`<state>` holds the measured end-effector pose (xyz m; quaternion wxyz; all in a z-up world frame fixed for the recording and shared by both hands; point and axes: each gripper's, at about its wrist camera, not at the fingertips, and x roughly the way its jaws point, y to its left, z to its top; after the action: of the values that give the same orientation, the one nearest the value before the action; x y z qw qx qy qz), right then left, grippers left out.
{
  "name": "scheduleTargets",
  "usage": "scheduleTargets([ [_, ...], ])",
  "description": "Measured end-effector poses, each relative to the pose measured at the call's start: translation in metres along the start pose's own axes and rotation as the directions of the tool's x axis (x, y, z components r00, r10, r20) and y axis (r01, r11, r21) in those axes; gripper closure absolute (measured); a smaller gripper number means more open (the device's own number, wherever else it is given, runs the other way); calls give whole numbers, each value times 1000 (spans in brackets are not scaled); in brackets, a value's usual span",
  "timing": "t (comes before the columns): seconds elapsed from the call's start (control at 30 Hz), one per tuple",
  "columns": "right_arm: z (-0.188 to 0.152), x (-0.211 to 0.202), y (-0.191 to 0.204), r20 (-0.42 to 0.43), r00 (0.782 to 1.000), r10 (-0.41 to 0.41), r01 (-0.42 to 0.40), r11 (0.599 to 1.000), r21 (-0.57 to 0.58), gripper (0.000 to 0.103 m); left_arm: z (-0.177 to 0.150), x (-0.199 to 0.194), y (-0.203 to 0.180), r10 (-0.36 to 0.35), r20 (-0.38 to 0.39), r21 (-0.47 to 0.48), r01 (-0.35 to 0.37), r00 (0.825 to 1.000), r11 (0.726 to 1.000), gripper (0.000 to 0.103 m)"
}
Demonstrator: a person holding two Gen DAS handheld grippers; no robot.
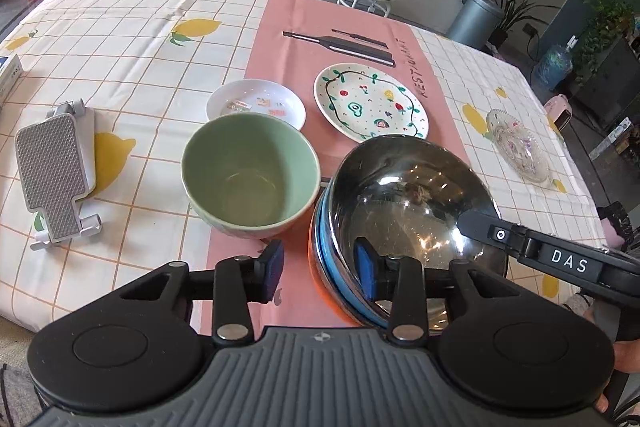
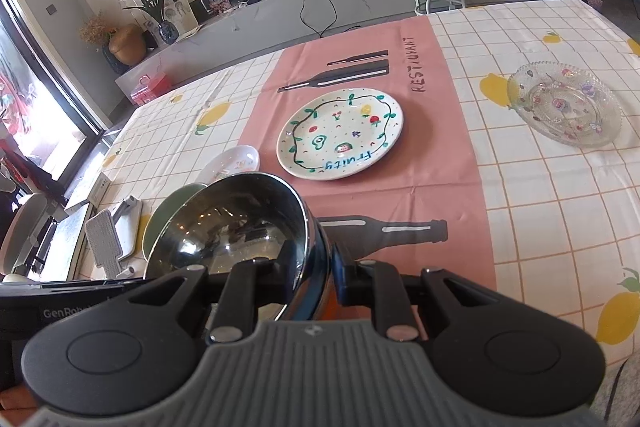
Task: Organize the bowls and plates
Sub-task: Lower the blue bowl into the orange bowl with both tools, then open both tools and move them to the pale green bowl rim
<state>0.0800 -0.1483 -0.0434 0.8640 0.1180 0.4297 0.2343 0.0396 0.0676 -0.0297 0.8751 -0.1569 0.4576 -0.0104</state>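
Nearest to me, my left gripper point(image 1: 318, 271) stands spread, its blue pads straddling the near rim of the steel bowl point(image 1: 408, 195) without pressing it: one pad hangs outside over the pink runner point(image 1: 280, 23), the other sits inside the bowl. No earlier view tells me more than that. My right gripper point(image 2: 312, 267) is pinched on the same bowl's rim, one finger inside, one outside against its blue and orange outer shell. From the left camera, this gripper's black arm reaches in from the right and rests across the bowl's right edge.

So the relation that matters: the steel bowl is held at my right hand, tilted, and the pale green ceramic bowl point(image 1: 250, 179) lies just to its left, upright, empty, almost touching it. My guess is that nesting one into the other is the coming move; the right hand carries it, the left is free.

Beyond the green bowl sits a small white saucer point(image 1: 256, 103), empty but for printed decoration. Right of it, further out on the runner, lies the fruit-painted plate point(image 2: 340, 133), flat and empty. Well apart on the far right rests a clear glass dish point(image 2: 566, 105), empty. Off left lies a grey phone stand point(image 1: 54, 167), not part of the job.
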Motion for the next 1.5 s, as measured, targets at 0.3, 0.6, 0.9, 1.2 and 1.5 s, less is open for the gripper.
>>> scheduleTargets([
  [0.3, -4, 11, -14, -2, 998, 59, -58, 996, 61, 85, -2, 2, 17, -88, 5, -83, 89, 996, 993, 47],
  [0.6, -7, 12, -11, 26, 999, 44, -45, 999, 26, 80, -7, -8, 9, -57, 88, -36, 61, 994, 997, 48],
  [0.9, -10, 0, -10, 91, 995, 50, -50, 999, 4, 61, -6, -23, 17, -126, 169, -70, 140, 977, 988, 47],
  [1.2, -4, -19, -6, 154, 987, 48, -45, 999, -19, 32, -1, -30, 33, -83, 218, -156, 119, 972, 981, 43],
  [1.5, 19, -29, 21, 170, 983, 70, -51, 992, -112, 31, 8, -30, 67, -32, 236, -278, 99, 971, 955, 38],
])
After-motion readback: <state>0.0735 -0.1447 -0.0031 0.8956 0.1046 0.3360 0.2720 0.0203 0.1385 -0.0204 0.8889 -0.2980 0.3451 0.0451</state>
